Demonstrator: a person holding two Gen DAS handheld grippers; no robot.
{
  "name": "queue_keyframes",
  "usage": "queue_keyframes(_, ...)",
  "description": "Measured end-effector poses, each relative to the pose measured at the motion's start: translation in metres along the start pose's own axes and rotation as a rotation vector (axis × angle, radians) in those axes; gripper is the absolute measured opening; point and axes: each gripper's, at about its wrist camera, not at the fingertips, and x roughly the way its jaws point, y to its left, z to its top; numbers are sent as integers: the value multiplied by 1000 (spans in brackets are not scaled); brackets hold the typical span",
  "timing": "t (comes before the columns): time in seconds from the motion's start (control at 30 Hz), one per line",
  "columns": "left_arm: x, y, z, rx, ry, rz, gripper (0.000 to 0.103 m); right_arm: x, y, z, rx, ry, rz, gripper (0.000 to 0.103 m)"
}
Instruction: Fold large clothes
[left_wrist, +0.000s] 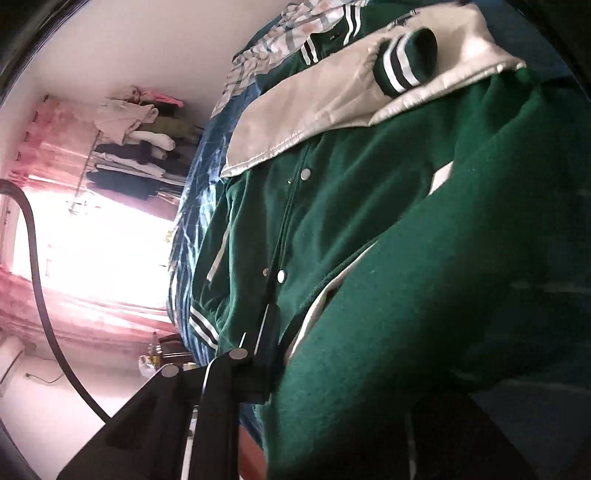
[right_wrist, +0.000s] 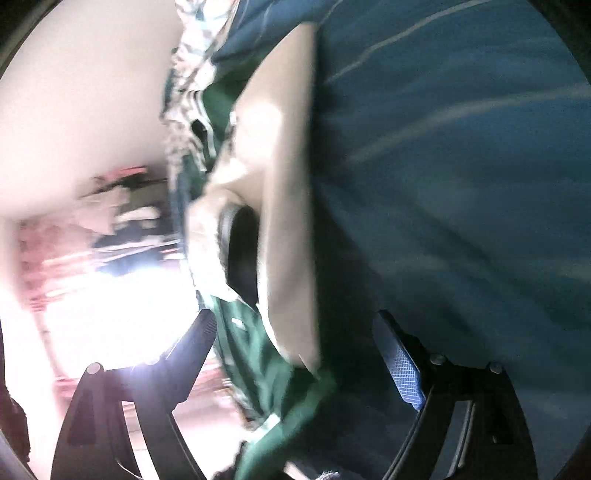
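The green varsity jacket (left_wrist: 362, 206) lies spread on the bed, over the blue bedding (left_wrist: 199, 206), with its cream hood (left_wrist: 332, 99) and one striped cuff (left_wrist: 402, 62) folded in on top toward the far end of the bed, near a crumpled patterned cloth (left_wrist: 273, 40). The left gripper (left_wrist: 258, 354) is nearly closed, and a thick fold of green cloth bulges right beside it; it looks pinched on that fold, though the pads are hidden. The right gripper (right_wrist: 306, 354) stands wide, with the jacket's hood edge and green hem (right_wrist: 273, 373) between its jaws but not pressed. The right view is heavily smeared. The likely trouble: the left may hold only one layer, so lifting would drag the body askew and spill the cuff off the hood. The right could close on bedding as well as jacket.
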Motion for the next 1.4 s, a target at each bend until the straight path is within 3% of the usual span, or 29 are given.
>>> queue_keyframes(0.13, -1, 15, 0, -1, -7, -30, 18, 46, 20, 27, 9, 42, 107, 89)
queue_keyframes(0.23, 0, 20, 2, -8, -8, -65, 18, 84, 33, 38, 16, 74, 45, 87)
queue_keyframes(0.33, 8, 34, 3, -25, 2, -129, 18, 113, 48, 40, -7, 59, -174, 28)
queue_keyframes(0.37, 10, 40, 3, -29, 9, -159, 18, 119, 53, 38, -16, 49, -203, 21)
queue_keyframes(0.47, 18, 72, 4, -79, 23, -273, 18, 112, 88, 29, -39, -5, -245, 17)
queue_keyframes(0.6, 34, 127, 4, -146, 33, -431, 21, 107, 168, 9, -102, -58, -295, 17)
queue_keyframes(0.73, 66, 187, 2, -219, 41, -518, 21, 145, 261, -5, -199, -65, -351, 16)
queue_keyframes(0.9, 152, 259, 0, -373, 136, -578, 22, 267, 358, -5, -318, -4, -489, 16)
queue_keyframes(1.03, 234, 296, -13, -516, 230, -656, 22, 373, 386, 1, -356, 71, -588, 16)
queue_keyframes(1.1, 275, 305, -27, -588, 293, -717, 27, 429, 382, 4, -348, 143, -652, 22)
queue_keyframes(1.17, 311, 308, -41, -647, 360, -803, 30, 459, 372, 1, -324, 187, -704, 32)
queue_keyframes(1.2, 321, 308, -47, -678, 386, -843, 38, 474, 372, 2, -312, 197, -719, 44)
queue_keyframes(1.27, 337, 315, -62, -739, 439, -898, 57, 484, 371, -1, -299, 212, -699, 69)
queue_keyframes(1.3, 339, 321, -67, -767, 445, -925, 71, 482, 373, -2, -289, 221, -634, 70)
queue_keyframes(1.37, 339, 342, -82, -841, 419, -959, 76, 472, 379, -3, -263, 257, -455, 70)
queue_keyframes(1.4, 338, 351, -87, -852, 412, -939, 76, 465, 381, -3, -257, 268, -405, 70)
